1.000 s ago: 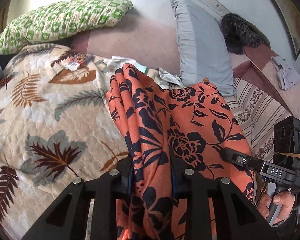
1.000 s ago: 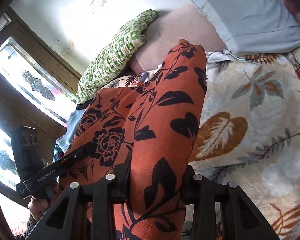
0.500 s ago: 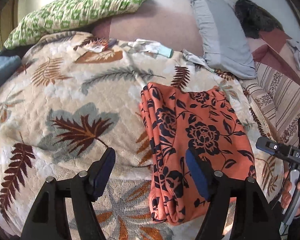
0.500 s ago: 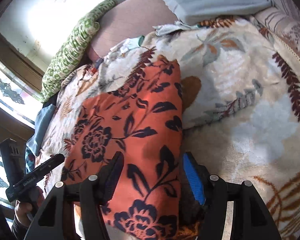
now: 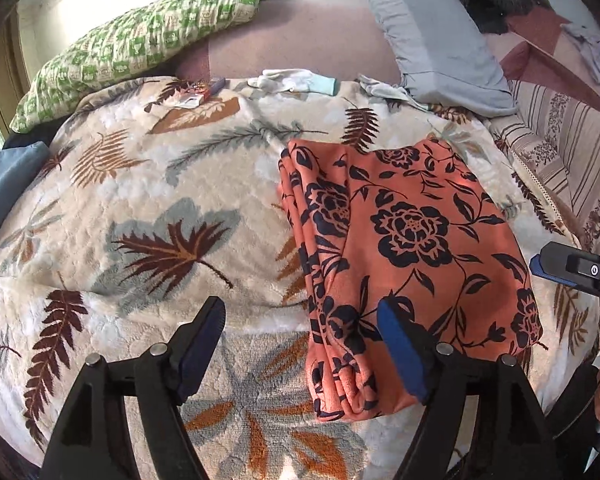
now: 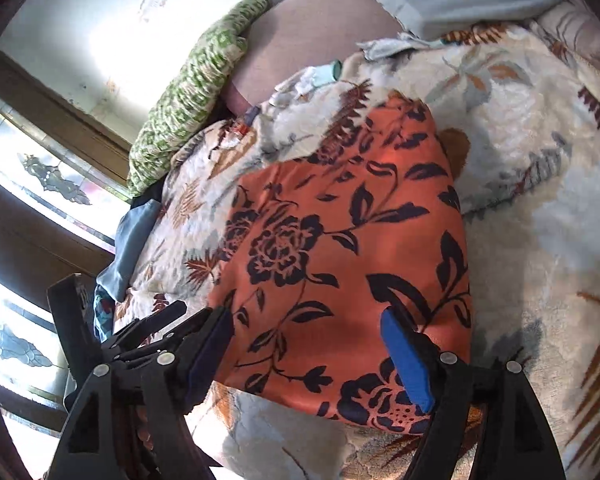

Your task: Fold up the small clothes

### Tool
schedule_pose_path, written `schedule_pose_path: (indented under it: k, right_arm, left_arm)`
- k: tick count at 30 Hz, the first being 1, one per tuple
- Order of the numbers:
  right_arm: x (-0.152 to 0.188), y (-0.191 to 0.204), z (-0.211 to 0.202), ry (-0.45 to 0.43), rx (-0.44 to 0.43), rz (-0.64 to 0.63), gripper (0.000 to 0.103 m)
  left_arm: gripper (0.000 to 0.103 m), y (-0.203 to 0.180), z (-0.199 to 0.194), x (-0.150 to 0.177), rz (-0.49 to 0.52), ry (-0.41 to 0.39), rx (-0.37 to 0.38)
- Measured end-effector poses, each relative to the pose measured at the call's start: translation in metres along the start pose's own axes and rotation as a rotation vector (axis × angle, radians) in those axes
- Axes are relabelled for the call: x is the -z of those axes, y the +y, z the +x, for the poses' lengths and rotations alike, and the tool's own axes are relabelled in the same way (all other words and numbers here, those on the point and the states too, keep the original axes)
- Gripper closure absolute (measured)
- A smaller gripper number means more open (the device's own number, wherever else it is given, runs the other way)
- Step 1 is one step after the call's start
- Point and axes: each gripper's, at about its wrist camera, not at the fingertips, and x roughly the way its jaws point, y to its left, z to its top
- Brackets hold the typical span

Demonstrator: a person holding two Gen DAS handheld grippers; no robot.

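Orange black-floral folded cloth [image 5: 412,240] flat on cream leaf-print plush blanket [image 5: 140,208], released. Left gripper [image 5: 300,344] jaws opening wide, nothing pinched; right gripper [image 6: 306,354] likewise, straddling near edge without pressing. Back both straight off, avoid snagging layered left edge; press flat if fold springs.

a second ago both grippers pinched the orange floral cloth [image 5: 412,236] and held it up off the leaf-print blanket [image 5: 140,216]. now the cloth lies folded flat on the blanket, let go by both (no pad presses it). the left gripper [image 5: 300,340] and the right gripper [image 6: 308,344] have their jaws opening wide over its near edge.
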Motion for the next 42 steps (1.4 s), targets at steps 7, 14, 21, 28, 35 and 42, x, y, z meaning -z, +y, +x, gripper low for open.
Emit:
schedule_pose_path:
  k: [7, 14, 21, 28, 35, 42]
  right_arm:
    - [-0.003, -0.033, 0.035, 0.084, 0.010, 0.131, 0.019]
    - [0.010, 0.015, -0.056, -0.135, 0.036, -0.022, 0.019]
    - [0.070, 0.026, -0.093, -0.193, 0.187, -0.082, 0.018]
    - [0.118, 0.020, -0.086, -0.154, 0.275, -0.044, 0.018]
    - [0.114, 0.038, -0.078, -0.126, 0.396, -0.131, 0.018]
    - [0.108, 0.051, -0.071, -0.099, 0.435, -0.172, 0.018]
  left_arm:
    - [0.018, 0.002, 0.009, 0.012, -0.067, 0.121, -0.004]
    - [0.016, -0.009, -0.065, 0.018, -0.097, -0.032, -0.021]
    - [0.014, -0.028, -0.092, 0.034, -0.065, -0.066, -0.040]
    - [0.014, -0.040, -0.100, 0.042, -0.066, -0.069, -0.037]
    - [0.014, -0.048, -0.109, 0.037, -0.050, -0.104, -0.071]
    - [0.014, -0.044, -0.100, 0.034, -0.048, -0.104, -0.139]
